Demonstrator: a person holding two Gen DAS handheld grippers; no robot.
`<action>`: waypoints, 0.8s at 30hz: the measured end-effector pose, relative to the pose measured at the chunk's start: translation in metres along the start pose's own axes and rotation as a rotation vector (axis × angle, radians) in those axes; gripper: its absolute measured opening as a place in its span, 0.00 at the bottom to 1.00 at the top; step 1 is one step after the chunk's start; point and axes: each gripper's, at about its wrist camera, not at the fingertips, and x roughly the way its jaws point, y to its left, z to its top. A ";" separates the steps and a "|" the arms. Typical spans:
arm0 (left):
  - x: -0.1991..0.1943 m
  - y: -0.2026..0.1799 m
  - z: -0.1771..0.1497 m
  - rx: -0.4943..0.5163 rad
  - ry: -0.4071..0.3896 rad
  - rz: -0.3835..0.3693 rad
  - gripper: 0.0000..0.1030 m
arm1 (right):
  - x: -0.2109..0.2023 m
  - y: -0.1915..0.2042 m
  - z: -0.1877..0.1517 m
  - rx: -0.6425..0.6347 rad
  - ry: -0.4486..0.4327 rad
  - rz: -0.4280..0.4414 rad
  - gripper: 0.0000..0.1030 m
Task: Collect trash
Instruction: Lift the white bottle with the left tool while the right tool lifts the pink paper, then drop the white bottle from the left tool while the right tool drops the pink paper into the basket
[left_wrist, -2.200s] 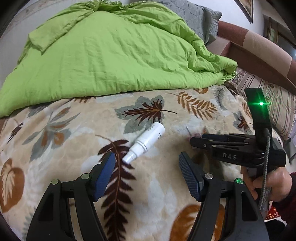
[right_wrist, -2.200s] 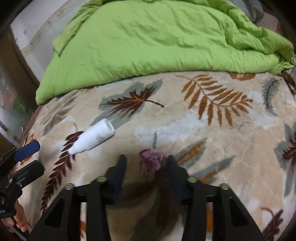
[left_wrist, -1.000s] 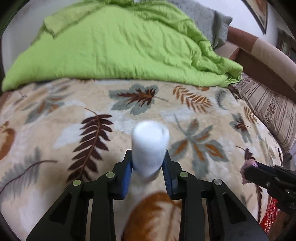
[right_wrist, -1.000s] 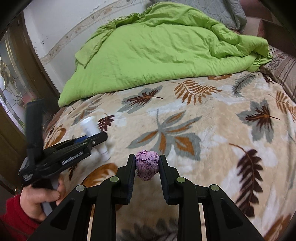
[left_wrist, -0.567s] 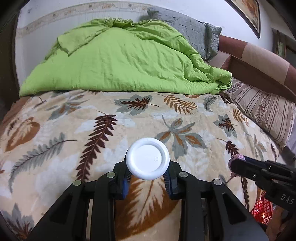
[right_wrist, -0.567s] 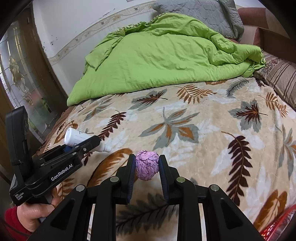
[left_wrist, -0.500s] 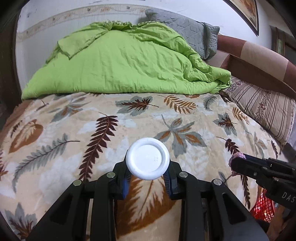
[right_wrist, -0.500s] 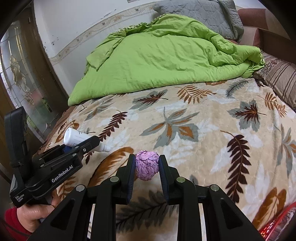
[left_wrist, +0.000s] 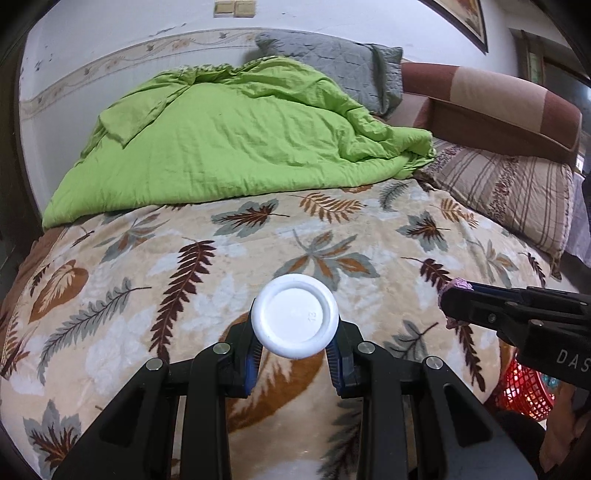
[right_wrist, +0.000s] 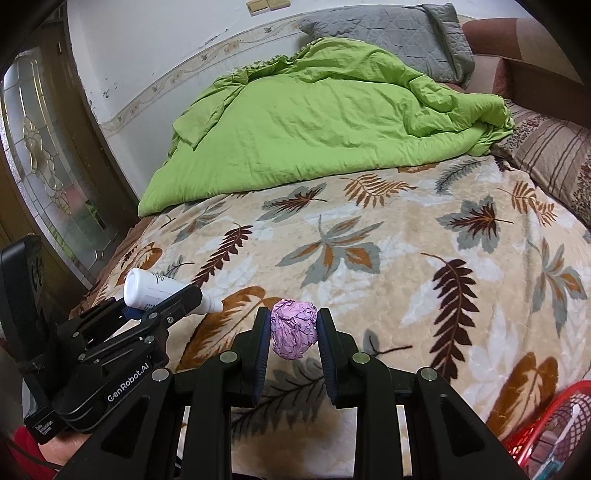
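1. A bed is covered by a plush leaf-print blanket. A rumpled green quilt is heaped at the far side, with a grey quilted pillow behind it and a striped pillow at far right.
2. A red mesh basket is seen at near right, below the bed edge; its contents cannot be made out.
3. The left gripper is closed on a smooth white plastic bottle, its round base turned toward the camera, clear of the blanket.
4. The right gripper is clamped on a crumpled purple paper ball, held above the blanket's near edge.
5. Compared with half a second earlier, both grips are unchanged; more of the basket is now shown, and the bed lies slightly farther off.
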 end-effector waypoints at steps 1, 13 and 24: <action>-0.001 -0.003 0.000 0.006 -0.002 -0.004 0.28 | -0.002 -0.002 -0.001 0.005 -0.001 -0.002 0.26; -0.010 -0.047 0.009 0.076 -0.020 -0.073 0.28 | -0.039 -0.039 -0.010 0.075 -0.035 -0.043 0.26; -0.026 -0.142 0.017 0.168 0.002 -0.360 0.28 | -0.130 -0.124 -0.043 0.229 -0.096 -0.210 0.26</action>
